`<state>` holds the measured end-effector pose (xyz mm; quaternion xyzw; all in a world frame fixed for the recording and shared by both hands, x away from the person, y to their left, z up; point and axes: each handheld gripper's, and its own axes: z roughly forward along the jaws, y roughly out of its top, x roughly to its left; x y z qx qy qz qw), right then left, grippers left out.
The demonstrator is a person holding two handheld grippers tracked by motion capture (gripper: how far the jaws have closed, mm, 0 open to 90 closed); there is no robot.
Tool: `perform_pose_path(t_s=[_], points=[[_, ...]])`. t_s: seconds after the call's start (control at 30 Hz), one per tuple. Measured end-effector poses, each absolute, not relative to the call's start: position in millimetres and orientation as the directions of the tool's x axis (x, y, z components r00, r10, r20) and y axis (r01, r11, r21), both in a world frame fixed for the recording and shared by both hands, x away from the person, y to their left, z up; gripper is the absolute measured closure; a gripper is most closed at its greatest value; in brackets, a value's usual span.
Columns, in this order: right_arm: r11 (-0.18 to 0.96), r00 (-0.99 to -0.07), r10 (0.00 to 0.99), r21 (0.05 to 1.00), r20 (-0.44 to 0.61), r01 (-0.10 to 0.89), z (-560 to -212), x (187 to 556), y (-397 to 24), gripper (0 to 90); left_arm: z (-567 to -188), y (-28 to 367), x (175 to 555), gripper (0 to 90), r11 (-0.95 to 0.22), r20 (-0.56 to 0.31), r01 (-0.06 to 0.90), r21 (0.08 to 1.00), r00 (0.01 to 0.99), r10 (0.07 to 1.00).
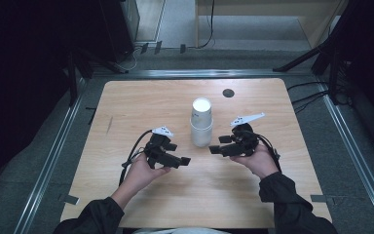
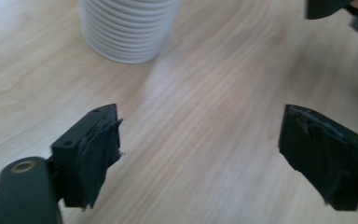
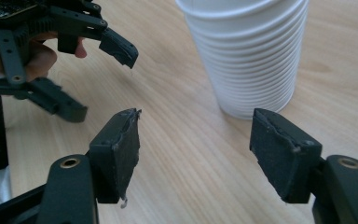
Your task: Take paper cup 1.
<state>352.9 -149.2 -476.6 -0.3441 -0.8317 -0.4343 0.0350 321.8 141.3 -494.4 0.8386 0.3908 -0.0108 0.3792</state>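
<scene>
While both tongs, the left tongs (image 1: 184, 161) and the right tongs (image 1: 213, 144), stand apart and hold nothing, the stack of white cups (image 1: 201, 122) waits upright between them near the middle of the desk (image 1: 126, 102). I think a careless sideways push could tip this tall, light stack.

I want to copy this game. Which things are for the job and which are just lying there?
For the job:
stack of white cups
left tool, open
right tool, open

Just lying about:
dark round disc on the table
cables on the floor
</scene>
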Motion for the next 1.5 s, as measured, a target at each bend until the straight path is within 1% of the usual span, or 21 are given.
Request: perform_pose_path(t_s=[0.07, 0.1, 0.17, 0.2, 0.23, 0.3, 0.37, 0.5, 0.57, 0.63, 0.7, 0.93, 1.03, 1.13, 1.23, 1.37, 1.43, 1.5], points=[[0.385, -0.778, 0.523, 0.718, 0.347, 0.579, -476.5, 354.5, -149.9, 38.8, -493.0, 144.5, 325.0, 14.3, -0.408, -0.32, 0.676, 0.614, 0.686, 0.654], [0.394, -0.791, 0.521, 0.732, 0.321, 0.556, -477.5, 354.4, -150.0, 39.4, -491.7, 146.7, 325.0, 14.3, -0.394, -0.325, 0.68, 0.619, 0.678, 0.66], [0.436, -0.802, 0.534, 0.725, 0.268, 0.533, -480.1, 352.9, -149.0, 39.8, -487.9, 151.0, 322.6, 15.0, -0.38, -0.306, 0.664, 0.644, 0.679, 0.668], [0.46, -0.808, 0.533, 0.715, 0.252, 0.527, -481.6, 352.2, -148.0, 42.1, -486.3, 152.6, 321.0, 15.5, -0.381, -0.287, 0.651, 0.656, 0.682, 0.672], [0.497, -0.823, 0.52, 0.703, 0.227, 0.508, -482.6, 351.1, -146.4, 43.8, -485.4, 154.1, 320.3, 16.7, -0.387, -0.273, 0.638, 0.665, 0.69, 0.67], [0.567, -0.863, 0.474, 0.691, 0.172, 0.449, -482.7, 347.3, -140.4, 43.8, -484.4, 156.6, 318.1, 22.4, -0.394, -0.264, 0.615, 0.683, 0.711, 0.652], [0.583, -0.89, 0.434, 0.71, 0.14, 0.396, -483.4, 345.0, -135.5, 43.8, -483.1, 157.6, 317.0, 22.9, -0.409, -0.244, 0.597, 0.691, 0.724, 0.645], [0.605, -0.893, 0.424, 0.687, 0.15, 0.403, -482.6, 344.4, -130.3, 45.3, -481.3, 160.1, 316.3, 22.9, -0.426, -0.216, 0.571, 0.702, 0.741, 0.636], [0.604, -0.889, 0.436, 0.686, 0.141, 0.405, -480.1, 345.9, -130.7, 41.6, -482.3, 161.7, 317.5, 22.8, -0.44, -0.194, 0.563, 0.7, 0.743, 0.641], [0.579, -0.884, 0.445, 0.707, 0.142, 0.405, -478.9, 348.5, -133.2, 40.5, -484.4, 163.3, 319.3, 22.8, -0.454, -0.177, 0.566, 0.688, 0.737, 0.652], [0.57, -0.881, 0.453, 0.715, 0.14, 0.406, -479.3, 350.6, -135.4, 40.5, -485.1, 165.3, 320.8, 22.8, -0.449, -0.185, 0.577, 0.682, 0.731, 0.657], [0.54, -0.865, 0.464, 0.714, 0.189, 0.446, -477.5, 356.0, -145.2, 42.2, -484.9, 169.3, 322.5, 22.9, -0.445, -0.193, 0.578, 0.683, 0.731, 0.654], [0.569, -0.875, 0.458, 0.706, 0.154, 0.422, -473.9, 356.7, -148.1, 42.2, -485.8, 169.9, 321.1, 22.9, -0.457, -0.183, 0.574, 0.68, 0.736, 0.651], [0.562, -0.872, 0.465, 0.709, 0.156, 0.427, -468.4, 357.8, -150.0, 42.0, -485.6, 171.9, 317.9, 22.9, -0.467, -0.165, 0.567, 0.678, 0.737, 0.655], [0.565, -0.875, 0.467, 0.718, 0.129, 0.407, -461.3, 353.9, -150.6, 43.5, -483.3, 174.6, 314.5, 22.9, -0.47, -0.15, 0.567, 0.677, 0.731, 0.666], [0.57, -0.875, 0.466, 0.71, 0.135, 0.413, -455.7, 350.7, -150.4, 42.8, -481.5, 174.3, 313.5, 22.9, -0.457, -0.163, 0.563, 0.689, 0.734, 0.659], [0.572, -0.88, 0.462, 0.722, 0.107, 0.388, -451.6, 349.2, -150.7, 45.6, -481.5, 173.3, 313.4, 22.9, -0.464, -0.163, 0.553, 0.692, 0.746, 0.646], [0.571, -0.889, 0.452, 0.741, 0.074, 0.352, -448.2, 348.6, -152.2, 46.6, -481.8, 173.1, 314.3, 22.9, -0.466, -0.168, 0.549, 0.694, 0.753, 0.637]])
